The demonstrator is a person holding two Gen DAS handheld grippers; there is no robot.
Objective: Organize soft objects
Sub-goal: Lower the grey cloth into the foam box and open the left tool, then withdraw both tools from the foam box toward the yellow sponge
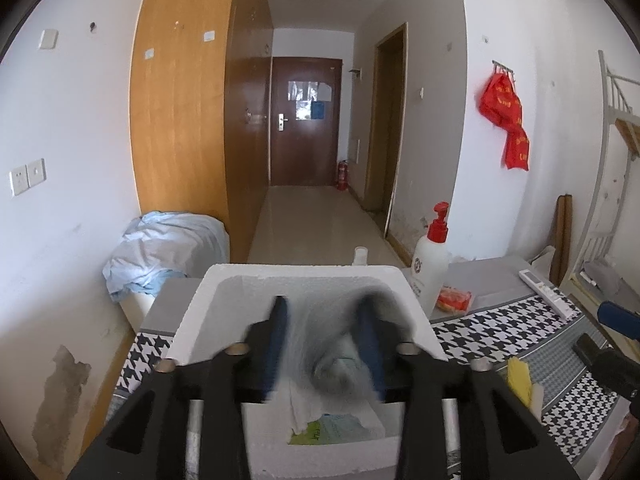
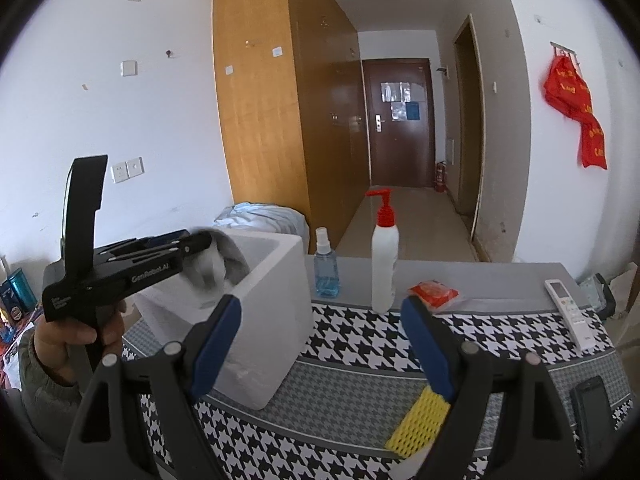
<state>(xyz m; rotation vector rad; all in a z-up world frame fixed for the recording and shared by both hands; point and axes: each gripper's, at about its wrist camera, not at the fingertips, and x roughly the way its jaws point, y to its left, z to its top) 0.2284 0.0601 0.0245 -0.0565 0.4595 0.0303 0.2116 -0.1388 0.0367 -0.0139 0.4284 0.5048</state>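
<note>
Blue-padded jaws of the right gripper (image 2: pixel 320 344) stand wide apart with nothing between them, low in the right wrist view above the houndstooth-covered desk (image 2: pixel 360 344); a yellow mesh sponge (image 2: pixel 420 420) lies just under the right-hand pad, and a dark phone (image 2: pixel 592 404) sits at the lower right edge. Left of centre, the white foam box (image 2: pixel 276 320) stands on the desk, and the left gripper (image 1: pixel 324 344) reaches over its rim, its jaws closed on a blurred grey cloth (image 1: pixel 340 344) held inside the box opening; below it in the left wrist view, white tissue and a green-printed packet (image 1: pixel 336 428) lie on the box floor. Behind the box stand a blue spray bottle (image 2: pixel 326 268) and a white pump bottle (image 2: pixel 384 264) with a red top, with an orange packet (image 2: pixel 434 294) just right of it and a white remote (image 2: pixel 570 312) further right. Beyond the desk, a pale blue bundle of fabric (image 1: pixel 168 248) sits by the wooden wardrobe (image 1: pixel 184 112), and a dark door (image 1: pixel 306 120) closes the corridor.
</note>
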